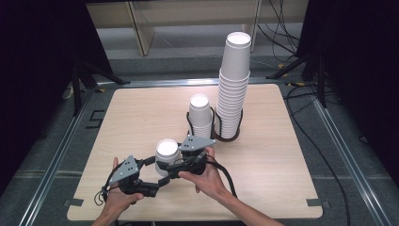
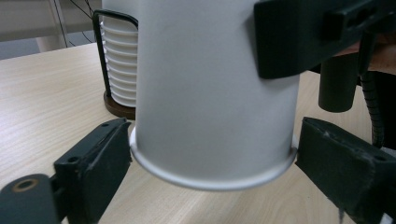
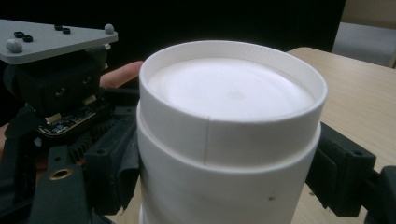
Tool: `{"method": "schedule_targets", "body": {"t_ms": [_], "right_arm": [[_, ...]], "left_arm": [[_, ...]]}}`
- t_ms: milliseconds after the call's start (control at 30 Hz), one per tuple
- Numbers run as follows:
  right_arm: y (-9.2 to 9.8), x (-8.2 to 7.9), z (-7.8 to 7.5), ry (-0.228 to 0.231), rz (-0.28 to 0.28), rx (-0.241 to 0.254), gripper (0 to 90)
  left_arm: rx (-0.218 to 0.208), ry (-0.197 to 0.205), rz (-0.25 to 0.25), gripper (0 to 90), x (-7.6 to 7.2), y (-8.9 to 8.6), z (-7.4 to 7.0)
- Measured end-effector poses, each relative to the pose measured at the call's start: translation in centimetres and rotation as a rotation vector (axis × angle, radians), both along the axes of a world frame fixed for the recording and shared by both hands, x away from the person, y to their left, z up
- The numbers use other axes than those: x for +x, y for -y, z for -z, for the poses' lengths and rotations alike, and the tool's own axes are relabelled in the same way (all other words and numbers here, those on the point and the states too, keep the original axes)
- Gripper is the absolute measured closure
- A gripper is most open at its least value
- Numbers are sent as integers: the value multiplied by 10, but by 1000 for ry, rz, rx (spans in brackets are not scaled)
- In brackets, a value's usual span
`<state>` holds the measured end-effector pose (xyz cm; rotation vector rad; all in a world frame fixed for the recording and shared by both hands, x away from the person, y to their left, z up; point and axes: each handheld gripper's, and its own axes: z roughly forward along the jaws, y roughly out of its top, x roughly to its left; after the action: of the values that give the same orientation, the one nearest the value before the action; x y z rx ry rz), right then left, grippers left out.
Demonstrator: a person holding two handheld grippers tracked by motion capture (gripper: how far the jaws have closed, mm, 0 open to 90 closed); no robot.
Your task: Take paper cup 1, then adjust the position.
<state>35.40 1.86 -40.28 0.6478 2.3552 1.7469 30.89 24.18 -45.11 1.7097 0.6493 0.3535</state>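
Wooden table (image 1: 263, 179), near left: two nested upside-down cups (image 1: 167, 153). My right gripper (image 1: 175, 170) clamps them; my left gripper (image 1: 160, 184) brackets the rim loosely. Risk: the outer cup slips, or both tip.

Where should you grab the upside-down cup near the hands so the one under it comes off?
Probably take the top cup by its side wall near the closed end, from the side, like the right hand-held gripper. The left hand-held gripper flanks the lower cup's rolled rim, a handy lip to pull against.
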Motion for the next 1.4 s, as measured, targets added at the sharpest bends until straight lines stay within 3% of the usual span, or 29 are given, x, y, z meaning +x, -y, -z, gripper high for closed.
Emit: {"method": "schedule_targets", "body": {"t_ms": [167, 200, 333, 400, 433, 667, 700, 767, 833, 1000, 1067, 1100, 1167, 1333, 1400], "right_arm": [[-4, -4, 1, -2, -23, 14, 210], [-4, -5, 0, -4, -18, -2, 210], [-5, -6, 0, -10, -27, 5, 210], [-8, -6, 1, -15, -43, 31, 210], [-7, -7, 0, -16, -42, 19, 210], [-10, -12, -1, -9, -58, 27, 210], [-9, -12, -2, -8, -58, 25, 211], [-9, -11, -1, -4, -56, 33, 211], [-9, -11, -1, -2, -58, 34, 210], [-9, -12, -1, 0, -63, 33, 211], [-9, -12, -1, 4, -64, 34, 210], [-10, -12, -2, 9, -72, 34, 210], [-11, -12, -1, 8, -74, 51, 209], [-9, -11, -2, -14, -76, 40, 201], [-9, -10, -2, -13, -79, 31, 194]], "left_arm": [[27, -11, -3, 52, -2, 1, -1], [28, -12, -2, 49, -2, 1, -1], [19, -15, -1, 32, -2, 1, -1], [4, -12, 5, 27, -1, 1, -1], [-22, -7, 16, 25, -1, 2, 0], [-20, -8, 23, 17, -2, 4, 0], [2, -15, 20, 16, -2, 3, -1], [5, -16, 21, 15, -2, 3, -1], [-17, -16, 32, 15, -1, 4, 0], [-13, -33, 30, 22, -2, 3, -1], [-37, -22, 37, 26, -2, 4, 0], [-13, -28, 25, 28, -4, 3, -2], [-5, -23, 20, 31, -5, 2, -2], [-9, -6, 30, 53, -4, 2, -2], [13, 4, 29, 66, -5, 2, -2]]}}
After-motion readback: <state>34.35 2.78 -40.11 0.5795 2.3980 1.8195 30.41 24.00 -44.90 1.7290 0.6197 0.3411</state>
